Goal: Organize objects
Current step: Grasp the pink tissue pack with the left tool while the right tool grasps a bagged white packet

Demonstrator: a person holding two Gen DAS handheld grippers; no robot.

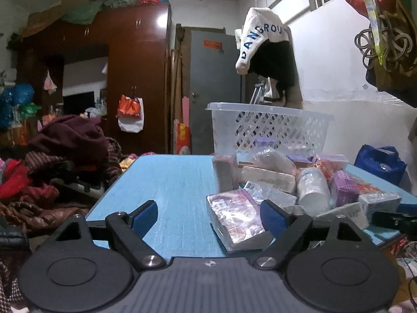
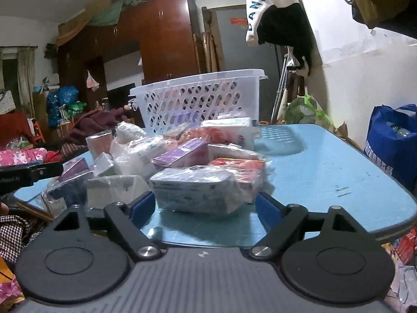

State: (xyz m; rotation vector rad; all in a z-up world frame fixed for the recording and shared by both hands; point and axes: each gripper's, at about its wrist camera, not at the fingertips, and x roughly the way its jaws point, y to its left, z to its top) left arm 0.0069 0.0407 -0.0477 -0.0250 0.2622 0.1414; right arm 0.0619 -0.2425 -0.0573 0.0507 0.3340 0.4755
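Observation:
A pile of plastic-wrapped boxes and packets (image 1: 294,182) lies on a blue table (image 1: 169,182), in front of a white lattice basket (image 1: 265,127). My left gripper (image 1: 208,216) is open and empty at the table's near edge; a purple foil packet (image 1: 234,214) lies just inside its right finger. In the right wrist view the pile (image 2: 182,156) and the basket (image 2: 198,99) show again. My right gripper (image 2: 206,208) is open, its fingers either side of a wrapped grey box (image 2: 198,190) at the front of the pile.
Heaps of clothes (image 1: 52,172) lie left of the table. A blue bag (image 2: 393,140) stands at the right by the wall. A brown wardrobe (image 1: 117,65) and a grey door (image 1: 213,86) are behind. Bags hang overhead at the right (image 1: 385,39).

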